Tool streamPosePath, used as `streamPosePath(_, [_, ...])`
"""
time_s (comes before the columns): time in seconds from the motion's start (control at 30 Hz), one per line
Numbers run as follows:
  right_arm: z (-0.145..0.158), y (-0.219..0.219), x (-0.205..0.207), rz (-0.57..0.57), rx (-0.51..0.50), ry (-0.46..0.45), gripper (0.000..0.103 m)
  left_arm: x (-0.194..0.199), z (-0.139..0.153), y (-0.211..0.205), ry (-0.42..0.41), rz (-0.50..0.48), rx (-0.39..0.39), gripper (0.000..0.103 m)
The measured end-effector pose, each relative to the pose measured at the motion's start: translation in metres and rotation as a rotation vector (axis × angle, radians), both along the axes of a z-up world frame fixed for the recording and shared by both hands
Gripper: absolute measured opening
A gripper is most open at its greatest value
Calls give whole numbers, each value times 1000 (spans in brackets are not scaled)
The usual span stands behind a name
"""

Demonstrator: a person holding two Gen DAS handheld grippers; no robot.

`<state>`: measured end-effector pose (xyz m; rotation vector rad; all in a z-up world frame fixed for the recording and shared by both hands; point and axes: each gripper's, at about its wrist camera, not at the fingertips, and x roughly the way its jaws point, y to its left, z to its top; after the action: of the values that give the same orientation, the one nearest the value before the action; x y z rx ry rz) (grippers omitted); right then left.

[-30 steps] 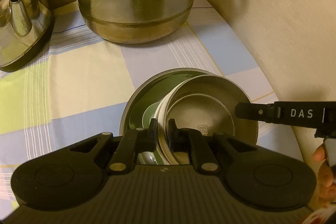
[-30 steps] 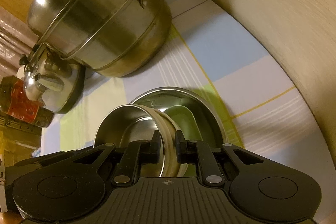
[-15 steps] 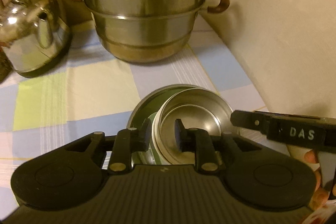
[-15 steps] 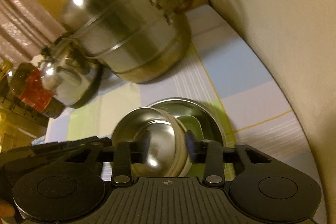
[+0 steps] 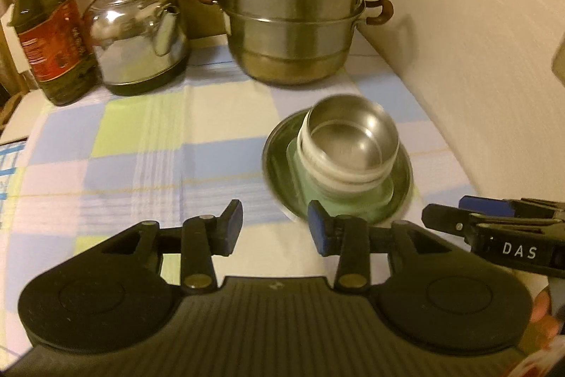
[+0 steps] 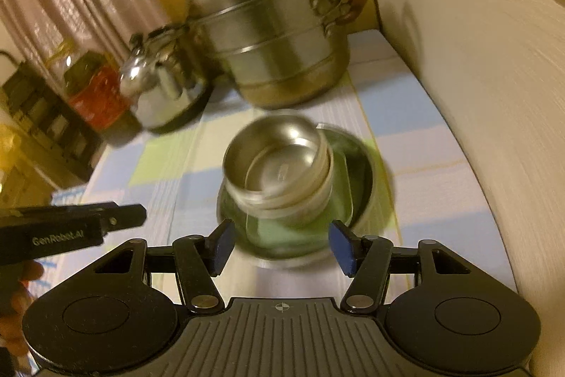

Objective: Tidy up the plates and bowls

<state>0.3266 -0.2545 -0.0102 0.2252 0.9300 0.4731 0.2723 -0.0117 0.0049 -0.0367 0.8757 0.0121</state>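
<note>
Both the left gripper point(image 5: 275, 228) and right gripper point(image 6: 281, 244) are held open and empty near the stacked steel bowl point(image 5: 353, 138) resting tilted in the steel plate point(image 5: 402, 181).

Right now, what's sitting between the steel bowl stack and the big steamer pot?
Nothing stands there. In the left wrist view only bare checked tablecloth separates the bowl stack from the steamer pot; the right wrist view agrees.

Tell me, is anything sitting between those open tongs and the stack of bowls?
Nothing visible. Only bare checkered cloth lies between the left tongs and the steel bowl stacked on the metal plate; the right tongs face it directly too.
</note>
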Motion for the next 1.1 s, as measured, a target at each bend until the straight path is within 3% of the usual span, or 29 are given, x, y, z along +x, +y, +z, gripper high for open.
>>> streamPosePath(0.3, [4,22,-78,-17,-80,-11,59,-86,-1,9,-46,-76,68,41])
streamPosePath(0.5, [7,42,-128,-35,-82,13,59,-130,1,38,-23,-102,-1,41])
streamPosePath(0.73, [8,57,-176,-63,-67,42,59,-172,-7,60,2,-104,-9,41])
streamPosePath(1.1, [20,62,-199,-17,-61,21,59,-204,-9,57,24,-88,-22,41])
